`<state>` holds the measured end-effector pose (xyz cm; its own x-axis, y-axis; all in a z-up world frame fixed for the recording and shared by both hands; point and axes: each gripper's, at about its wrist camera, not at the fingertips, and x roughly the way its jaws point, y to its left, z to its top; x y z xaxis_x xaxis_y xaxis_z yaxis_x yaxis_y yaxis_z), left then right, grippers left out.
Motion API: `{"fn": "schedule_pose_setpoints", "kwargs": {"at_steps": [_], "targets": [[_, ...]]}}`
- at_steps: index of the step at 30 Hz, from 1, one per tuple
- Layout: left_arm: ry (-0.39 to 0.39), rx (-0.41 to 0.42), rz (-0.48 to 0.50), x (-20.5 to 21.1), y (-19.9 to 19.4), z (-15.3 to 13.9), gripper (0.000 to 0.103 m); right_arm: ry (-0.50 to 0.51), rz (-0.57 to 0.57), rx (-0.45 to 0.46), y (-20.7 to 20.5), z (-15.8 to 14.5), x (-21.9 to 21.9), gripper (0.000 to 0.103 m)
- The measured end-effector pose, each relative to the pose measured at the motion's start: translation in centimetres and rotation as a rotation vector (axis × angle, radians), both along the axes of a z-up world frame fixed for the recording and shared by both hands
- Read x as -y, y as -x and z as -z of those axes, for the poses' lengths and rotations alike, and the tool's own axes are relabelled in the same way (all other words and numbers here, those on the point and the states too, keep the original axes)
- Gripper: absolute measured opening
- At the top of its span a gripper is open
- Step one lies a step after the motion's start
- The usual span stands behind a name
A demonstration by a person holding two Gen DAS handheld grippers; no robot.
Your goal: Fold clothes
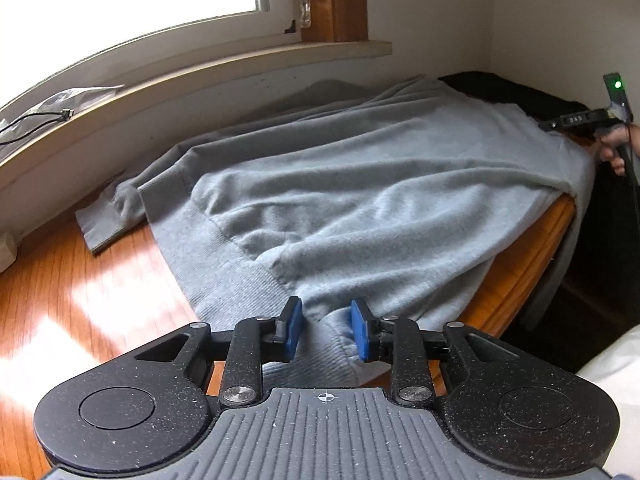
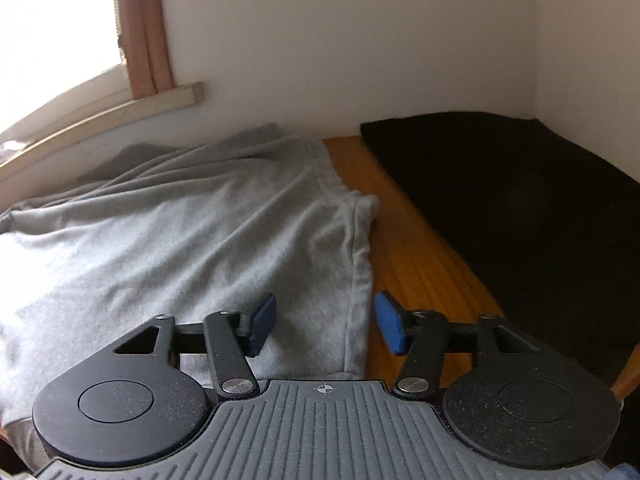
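At the far left, a cable (image 1: 40,120) lies on the window sill (image 1: 200,68), out of the way of the work. Below it, the wooden counter (image 1: 80,300) carries the task's garment: a pale grey-blue sweater (image 1: 340,200) spread nearly flat, filling the middle of the counter from the near edge back to the wall. One sleeve cuff (image 1: 100,224) reaches out to the left. The sweater's right side spills over the counter's right edge, so it probably needs drawing back onto the surface before a clean fold.

At the near middle, the left tongs (image 1: 326,330) pinch a raised bunch of the ribbed hem between their blue pads. That looks like a hold meant to anchor or lift the bottom corner. A hold on the hem gives control of the whole lower edge, which suits folding the body over.

Further right, the right tongs (image 2: 326,324) stand spread. The sweater's seamed side edge runs between and under the pads, which press on nothing. I judge they are lined up to take that edge as the second hold.

At the far right, a black cloth (image 2: 520,200) lies flat in the corner, apart from the sweater, with a strip of bare counter between them. It may be an already folded piece, though I cannot tell.
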<state>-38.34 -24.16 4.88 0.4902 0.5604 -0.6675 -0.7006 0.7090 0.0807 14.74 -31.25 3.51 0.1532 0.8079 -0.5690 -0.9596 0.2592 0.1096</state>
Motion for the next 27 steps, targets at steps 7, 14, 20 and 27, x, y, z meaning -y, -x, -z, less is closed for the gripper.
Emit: {"fn": "schedule_pose_setpoints", "kwargs": {"at_steps": [7, 14, 20, 27], "targets": [[0.001, 0.012, 0.000, -0.1, 0.6, 0.1, 0.031, -0.100, 0.148, -0.024, -3.2, -2.0, 0.5, 0.000], [-0.004, 0.024, -0.005, 0.0, 1.0, 0.0, 0.031, -0.091, 0.255, -0.016, -4.5, -1.8, 1.3, 0.003], [-0.041, 0.025, 0.008, 0.5, -0.2, -0.5, 0.040, -0.059, 0.099, 0.048, -0.1, -1.2, 2.0, 0.030], [-0.068, 0.073, -0.016, -2.9, -1.9, -1.4, 0.048, -0.033, 0.051, 0.035, 2.2, -0.8, 5.7, 0.047]]}}
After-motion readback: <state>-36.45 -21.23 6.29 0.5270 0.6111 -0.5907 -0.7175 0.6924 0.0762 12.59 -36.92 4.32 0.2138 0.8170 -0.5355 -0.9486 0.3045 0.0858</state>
